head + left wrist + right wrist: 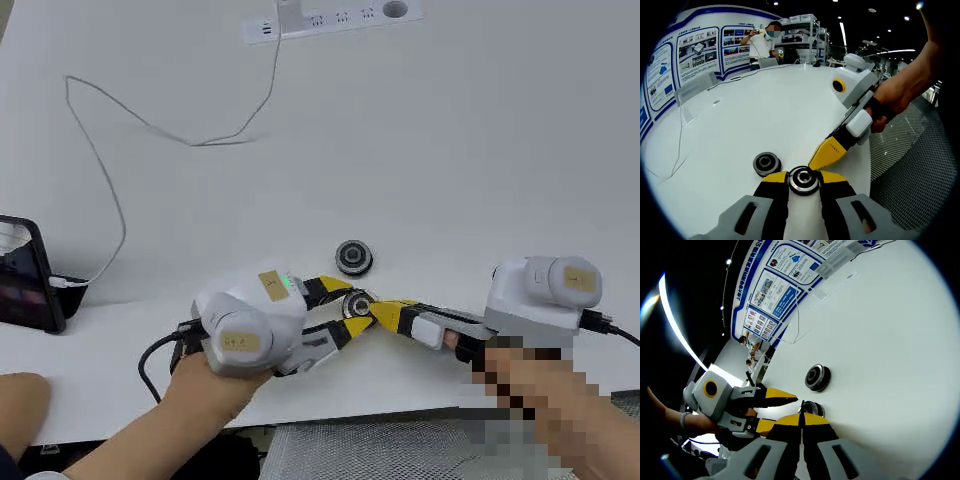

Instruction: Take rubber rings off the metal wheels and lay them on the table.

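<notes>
Left tongs (347,305) clamped across metal wheel (803,180) near desk's (450,150) front edge. Right tongs (801,419) pressed together, tips at rubber ring's (791,184) edge, possibly nipping it. Hold wheel steady, peel ring outward slowly. Second wheel (353,257) lies on desk just beyond.

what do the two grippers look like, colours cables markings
Both the left gripper and the right gripper have rounded white housings with tan square stickers and black tongs with yellow tips. A black cable leaves the back of each.
</notes>
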Demonstrator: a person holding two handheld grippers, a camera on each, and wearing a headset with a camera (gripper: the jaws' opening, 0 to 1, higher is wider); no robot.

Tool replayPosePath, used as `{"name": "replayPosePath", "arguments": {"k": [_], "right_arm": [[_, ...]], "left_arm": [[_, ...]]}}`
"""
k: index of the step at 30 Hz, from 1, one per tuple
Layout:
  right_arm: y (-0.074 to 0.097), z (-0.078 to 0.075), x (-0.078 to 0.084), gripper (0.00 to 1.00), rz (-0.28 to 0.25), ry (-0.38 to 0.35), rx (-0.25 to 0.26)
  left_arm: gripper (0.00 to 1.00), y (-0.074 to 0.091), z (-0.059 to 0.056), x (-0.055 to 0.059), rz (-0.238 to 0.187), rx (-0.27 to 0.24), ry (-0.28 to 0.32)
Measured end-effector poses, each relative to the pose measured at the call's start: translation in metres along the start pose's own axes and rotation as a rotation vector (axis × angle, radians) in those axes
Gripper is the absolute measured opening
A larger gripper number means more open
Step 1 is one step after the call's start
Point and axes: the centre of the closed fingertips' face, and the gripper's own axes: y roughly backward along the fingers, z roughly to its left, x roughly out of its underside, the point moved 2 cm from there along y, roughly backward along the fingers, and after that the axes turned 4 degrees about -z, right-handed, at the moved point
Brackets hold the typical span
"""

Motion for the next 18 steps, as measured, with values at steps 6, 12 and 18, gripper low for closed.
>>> {"name": "replayPosePath", "arguments": {"k": [6, 12, 18], "right_arm": [[0.000, 0.000, 0.000, 0.02, 0.002, 0.003, 0.000], [0.001, 0.004, -0.001, 0.02, 0.000, 0.006, -0.009], [0.001, 0.010, -0.003, 0.02, -0.004, 0.003, -0.024]], "left_arm": [[0.29, 0.002, 0.001, 0.003, 0.004, -0.006, 0.004], [0.35, 0.004, -0.001, 0.008, 0.014, -0.011, 0.012], [0.39, 0.008, -0.002, 0.011, 0.011, -0.017, 0.023]]}}
